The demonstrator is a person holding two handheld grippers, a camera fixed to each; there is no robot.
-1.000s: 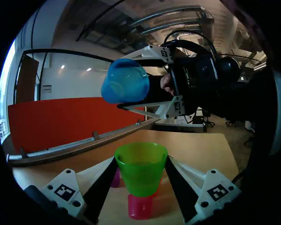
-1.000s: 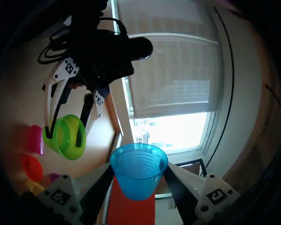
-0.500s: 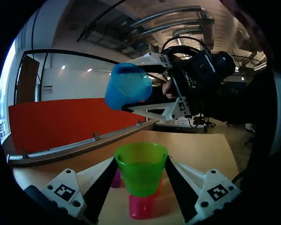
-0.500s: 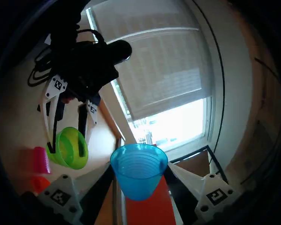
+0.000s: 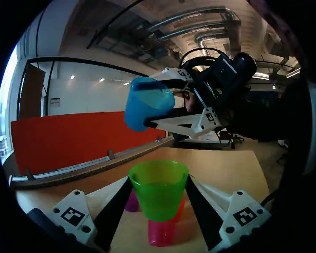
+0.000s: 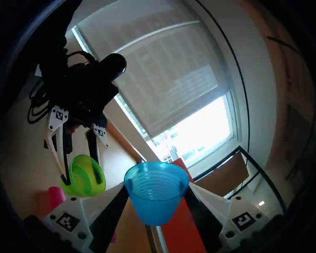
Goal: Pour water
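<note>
Plastic, translucent: green cup (image 5: 159,195), clamped between both fingers of the left hand-held gripper (image 5: 158,184), upright, mouth up, raised off the worktop (image 5: 227,166).

Plastic, translucent: blue cup (image 6: 156,198), clamped between both fingers of the right hand-held gripper (image 6: 157,189), rim nearest its camera.

Position, left gripper view: blue cup sits above and beyond the left hand-held gripper's fingertips, well apart from the green cup, mouth uppermost and slightly tipped.

Position, right gripper view: green cup lies to the lower left of the right hand-held gripper's fingers, farther off, open mouth turned towards the camera.

Pink cup (image 5: 161,233): on the worktop, under the green cup, between the left hand-held gripper's fingers.

Purple cup (image 5: 132,202): on the worktop, just beside that gripper's left finger, partly hidden.

Orange cup (image 5: 180,209): behind the green cup, mostly hidden.

Red wall panel (image 5: 73,135): beyond the worktop's far edge.

Window blind (image 6: 166,80): behind the left hand-held gripper in the right gripper view.
</note>
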